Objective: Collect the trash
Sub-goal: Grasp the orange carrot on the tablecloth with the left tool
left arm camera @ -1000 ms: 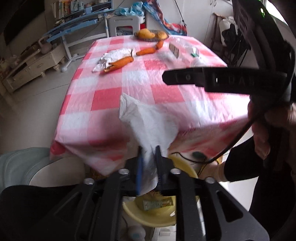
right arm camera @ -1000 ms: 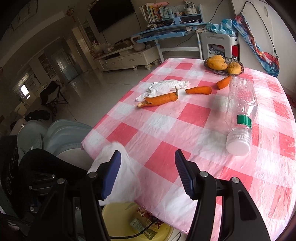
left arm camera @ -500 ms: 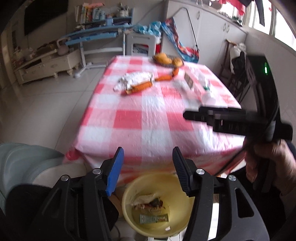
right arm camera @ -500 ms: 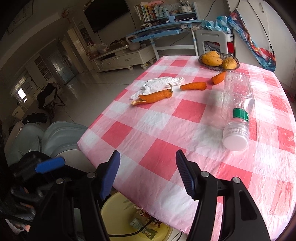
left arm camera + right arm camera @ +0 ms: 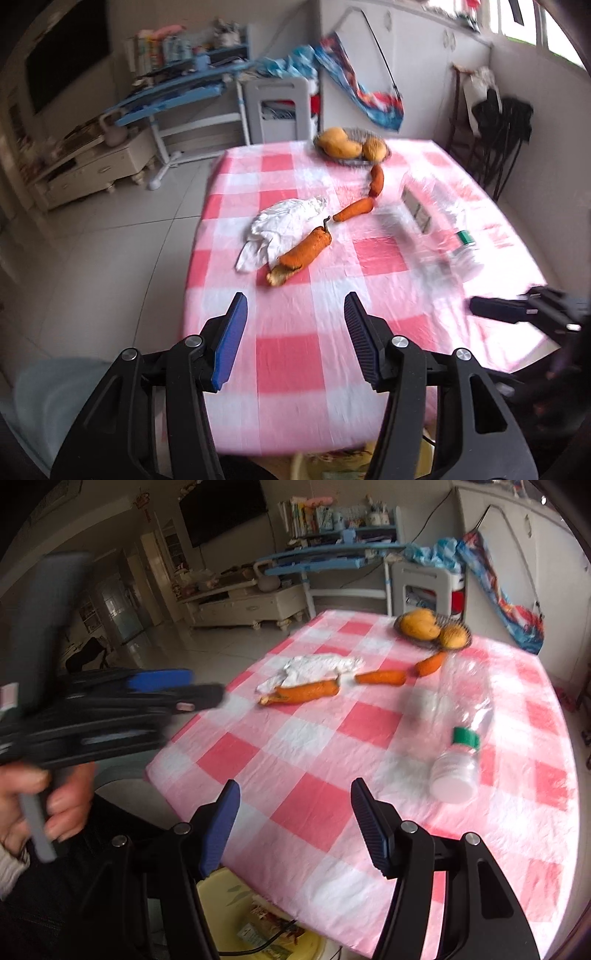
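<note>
The crumpled white tissue (image 5: 282,227) lies on the checked tablecloth (image 5: 295,354), touching the left side of the big carrot (image 5: 304,251). I judge it light, soft and easily torn, so I would pinch a raised fold at its free end, on the side away from the carrot. Right of the carrot, well apart from it, the clear plastic bottle (image 5: 460,746) lies on its side; it looks empty, light, slick and springy, and best taken across the neck near the green band. My left gripper (image 5: 293,338) hangs over the near cloth with jaws parted and nothing between them. My right gripper (image 5: 293,827) is likewise parted, empty and touching nothing, nearer me than the carrot.
</note>
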